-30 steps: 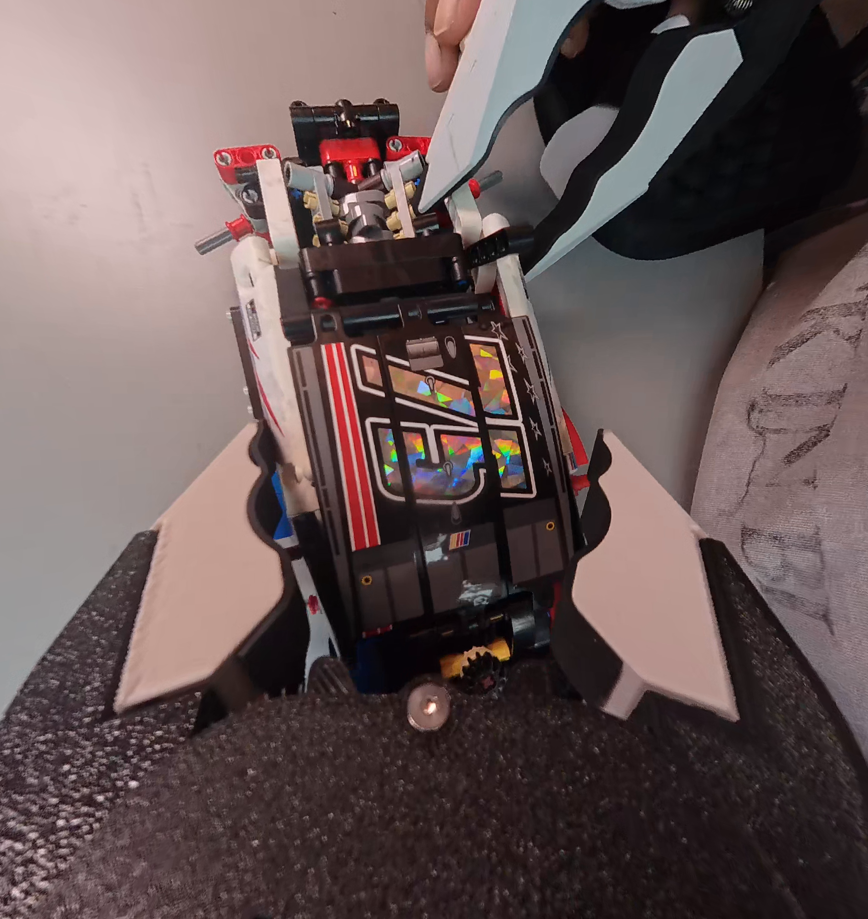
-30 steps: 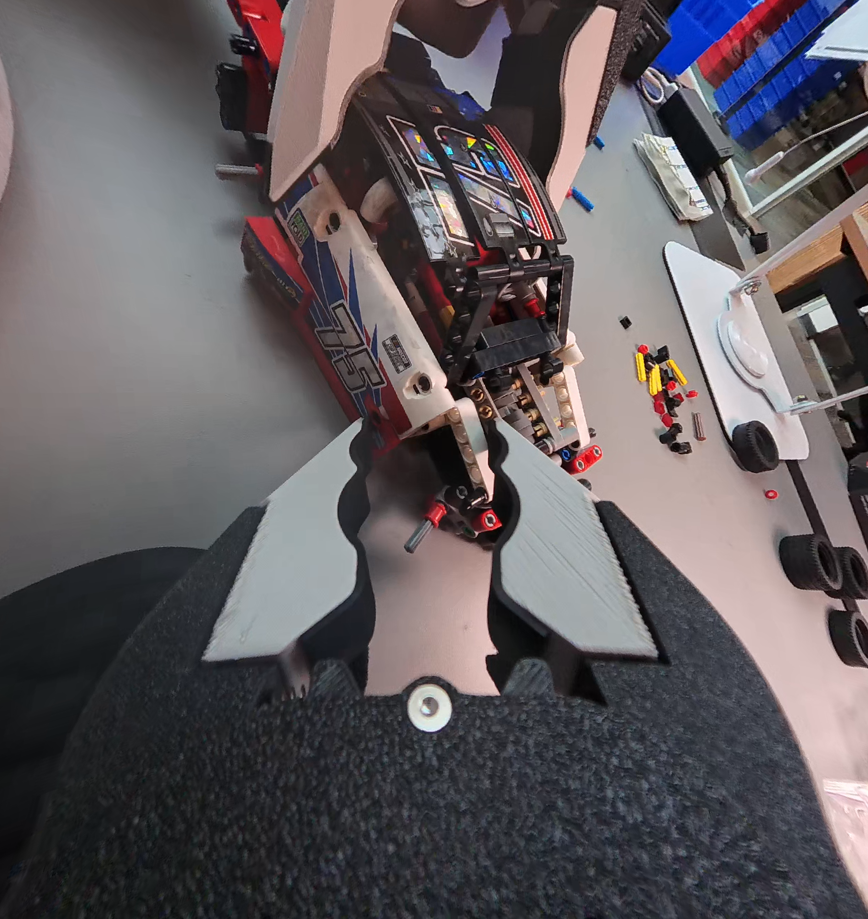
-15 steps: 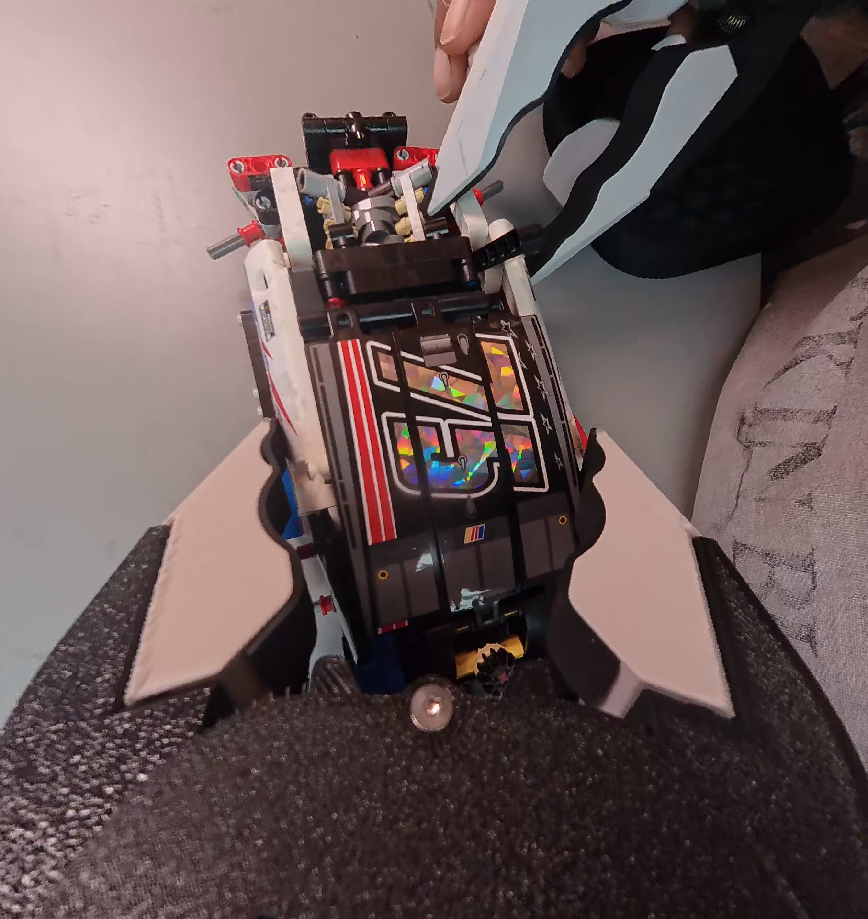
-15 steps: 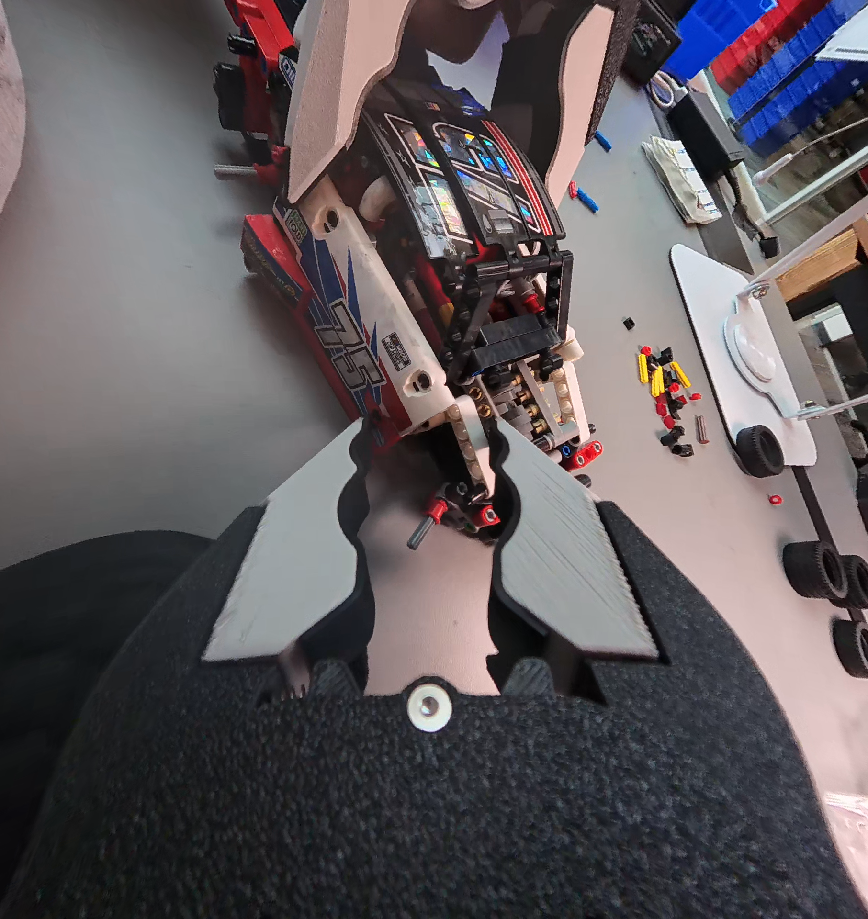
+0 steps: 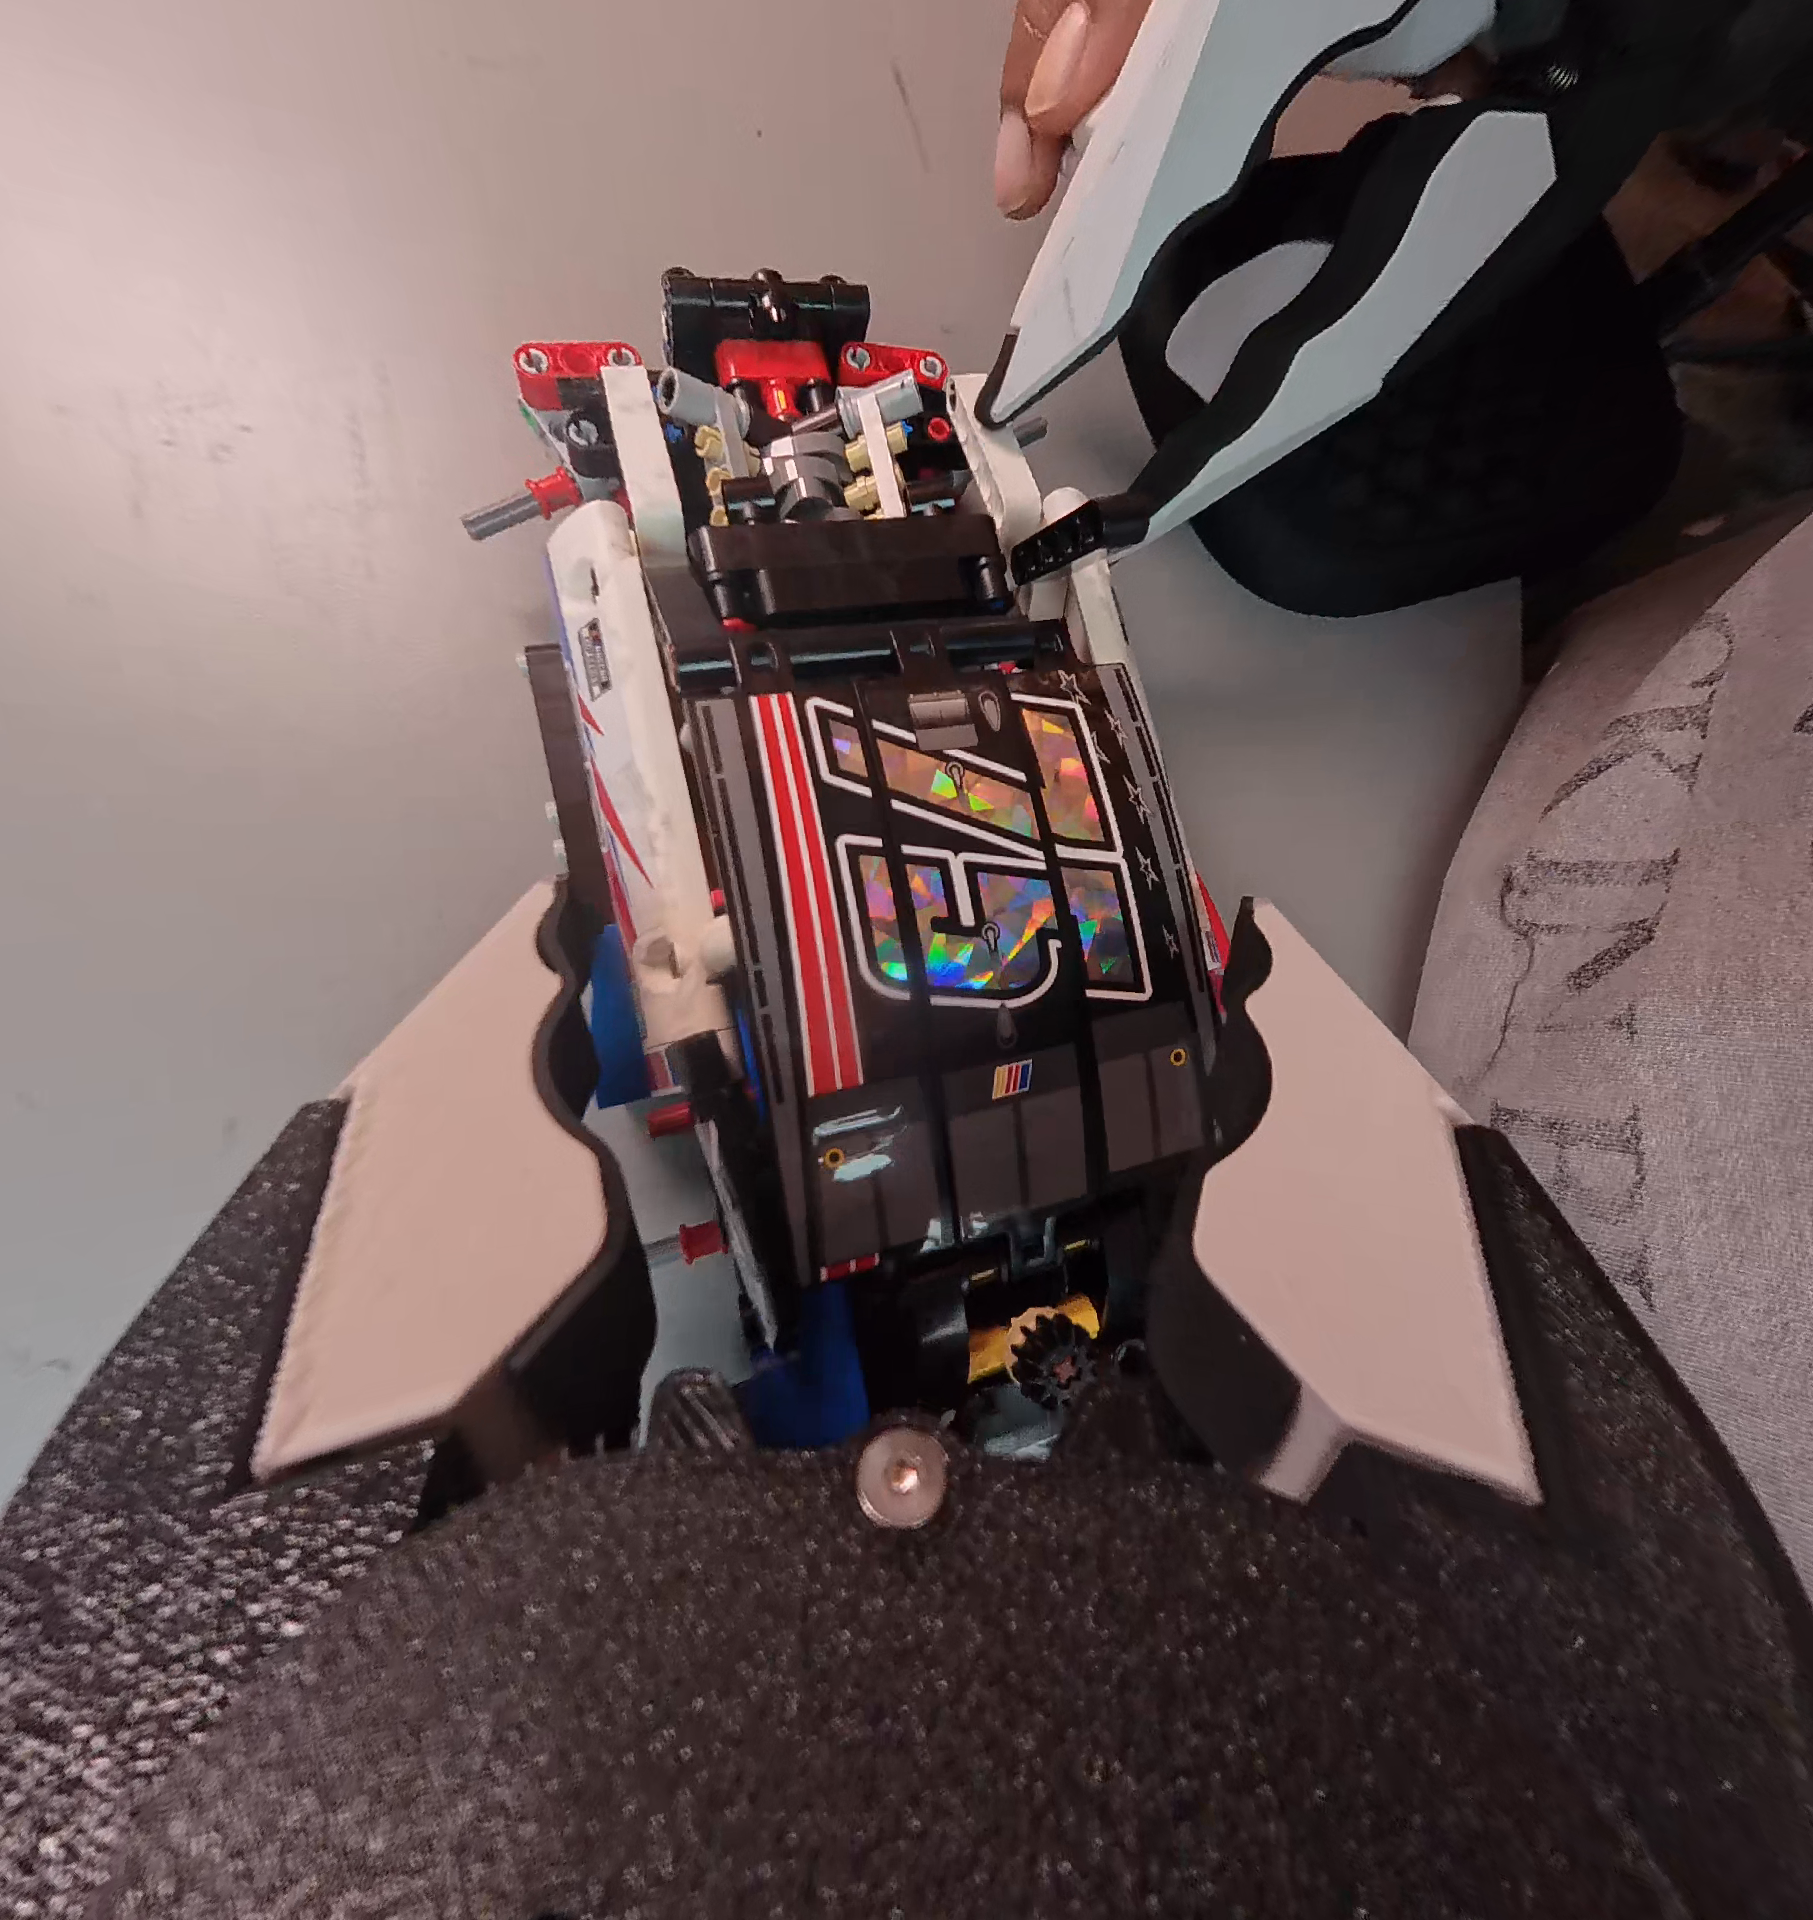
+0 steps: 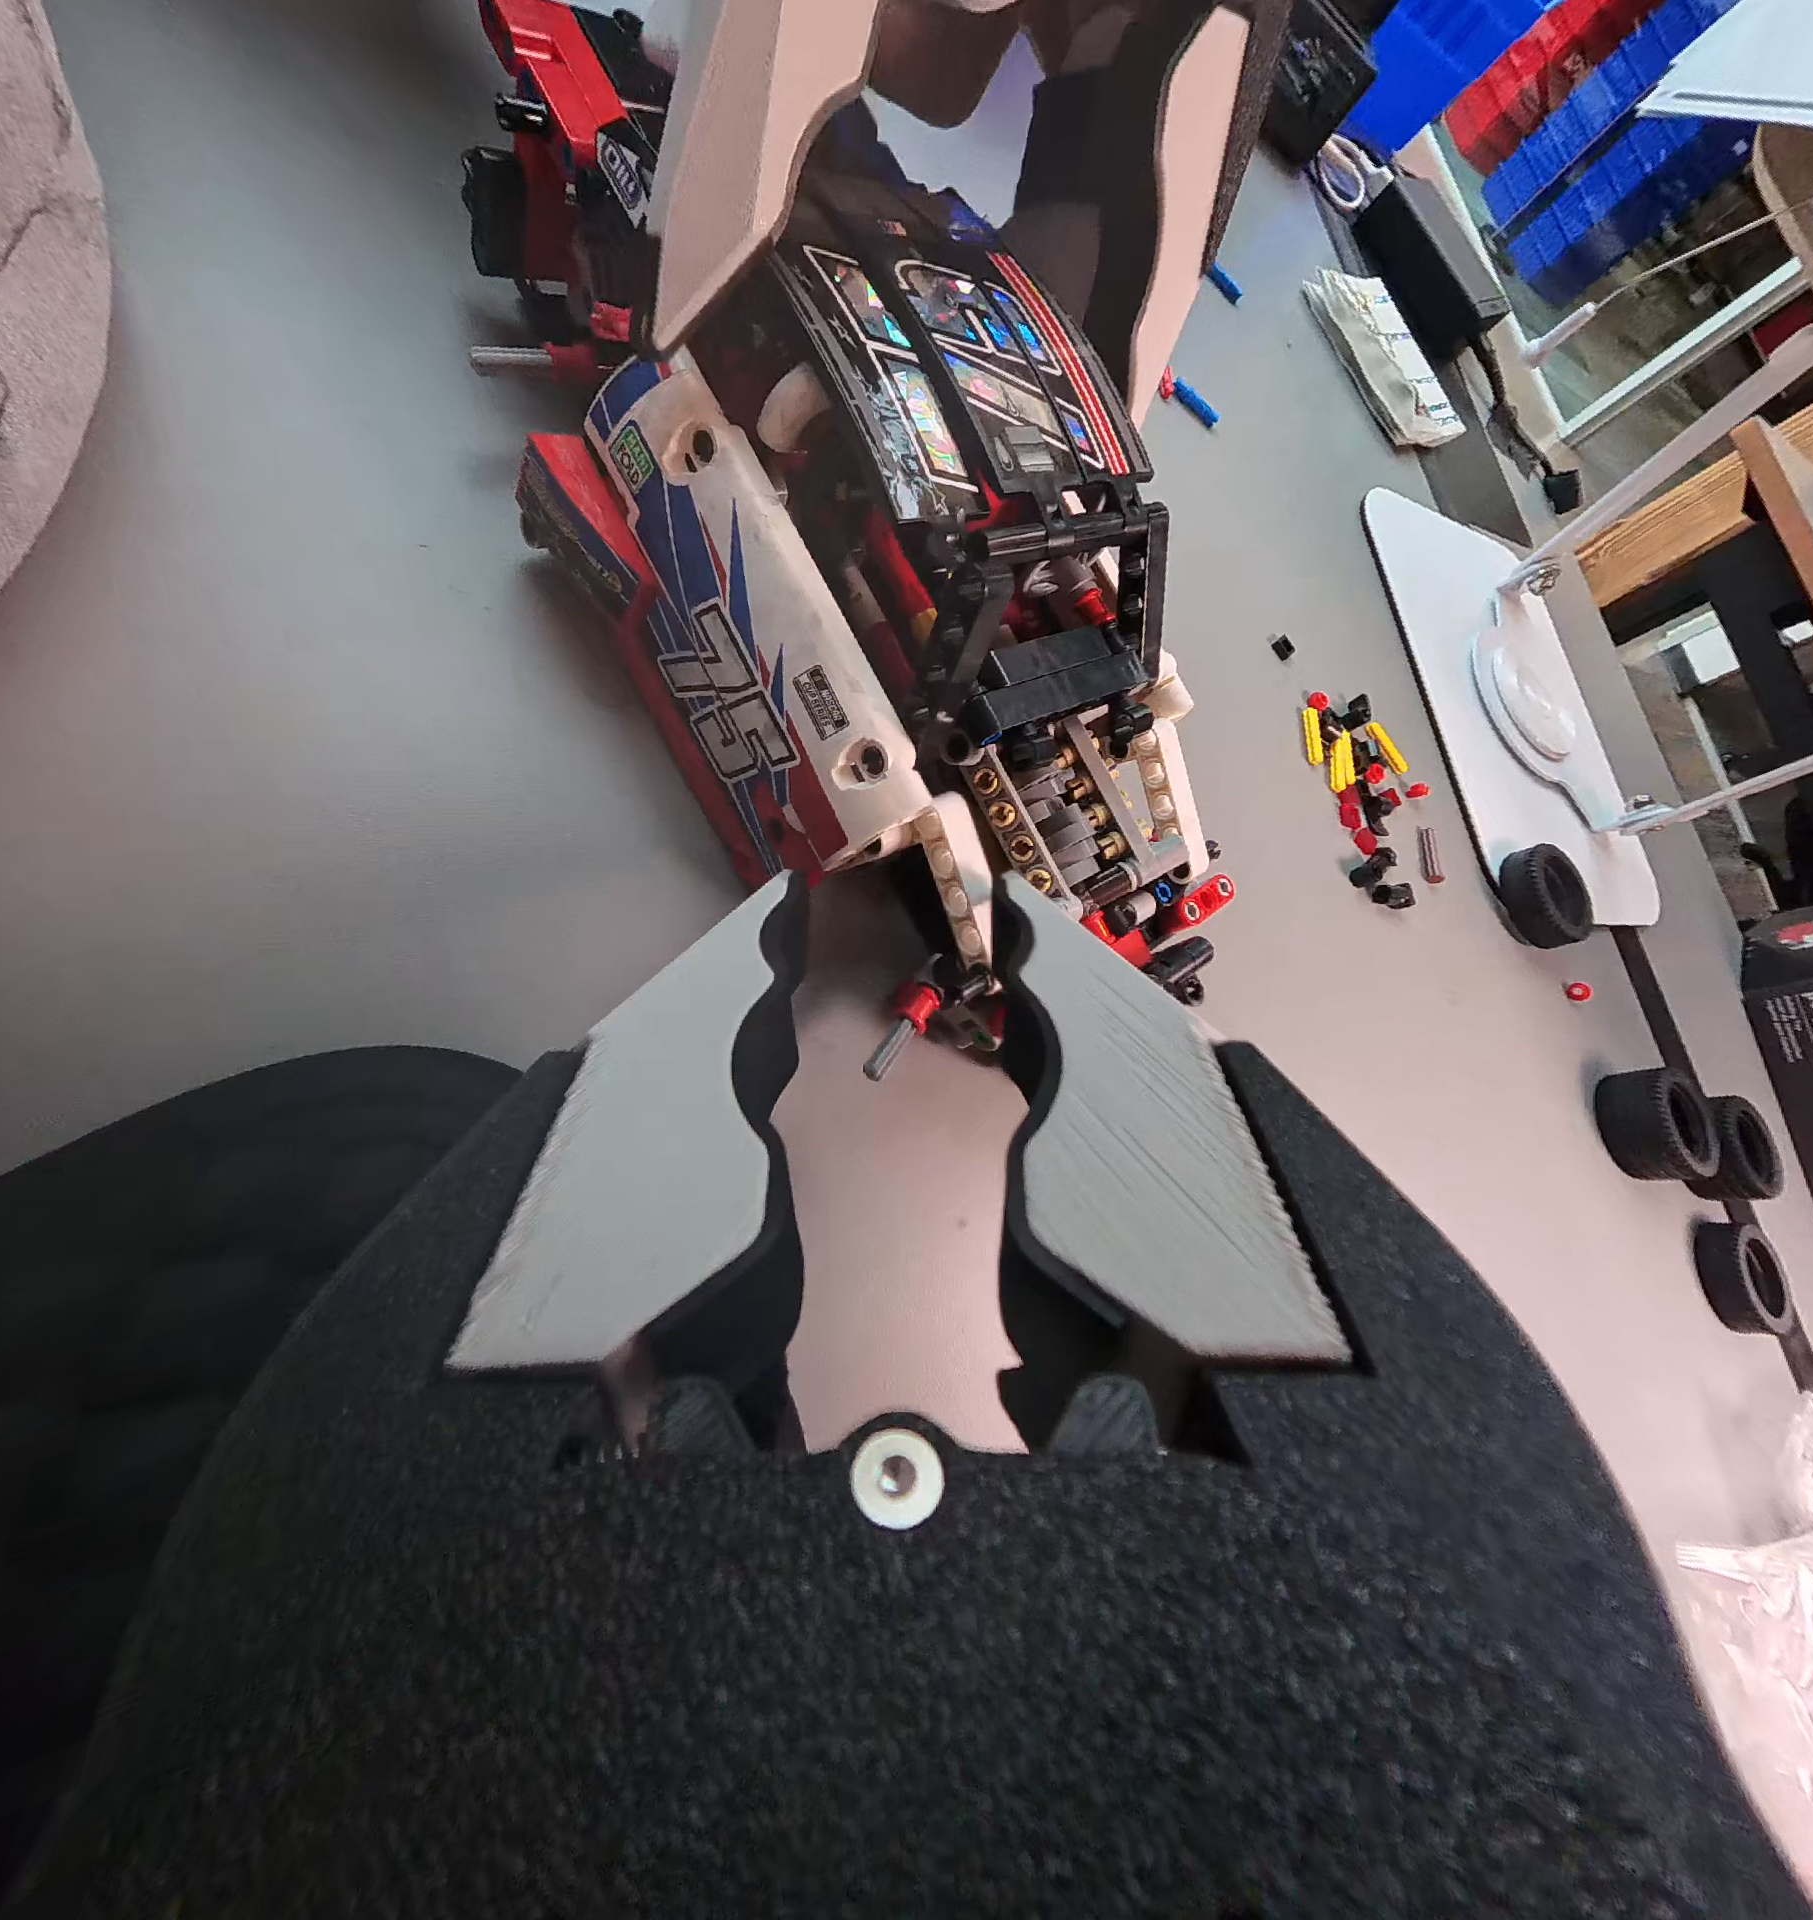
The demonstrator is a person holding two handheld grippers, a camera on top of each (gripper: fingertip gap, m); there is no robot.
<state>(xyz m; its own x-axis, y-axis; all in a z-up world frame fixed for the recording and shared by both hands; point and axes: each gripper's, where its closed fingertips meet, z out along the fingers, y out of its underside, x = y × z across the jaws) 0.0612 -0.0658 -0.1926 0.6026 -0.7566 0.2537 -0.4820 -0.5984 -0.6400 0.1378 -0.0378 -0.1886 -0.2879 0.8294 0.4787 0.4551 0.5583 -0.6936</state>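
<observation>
A brick-built race car (image 5: 943,852), with a black roof, a shiny number sticker and white, red and blue sides, lies on the grey table (image 5: 206,623). My left gripper (image 5: 899,909) is shut on the car's body, one finger on each side. It also shows in the right wrist view (image 6: 912,353). My right gripper (image 6: 900,883) is at the car's open front end. Its fingers stand partly apart around a white beam (image 6: 959,894); the right finger touches it, with a gap on the left. The right gripper shows in the left wrist view (image 5: 1068,462).
Loose small red, yellow and black pieces (image 6: 1359,769) and black tyres (image 6: 1671,1127) lie to the right. A white pad (image 6: 1442,623), a black box (image 6: 1806,997) and blue bins (image 6: 1567,135) stand beyond. Grey cloth (image 5: 1660,935) lies right of the car. A person's finger (image 5: 1037,104) rests on the right gripper. Across from one pair of fingers to the other is roughly 10 cm.
The car and the left gripper have shifted slightly. The right gripper's fingers have slid a little toward the car's right edge. Neither gripper has changed its opening.
</observation>
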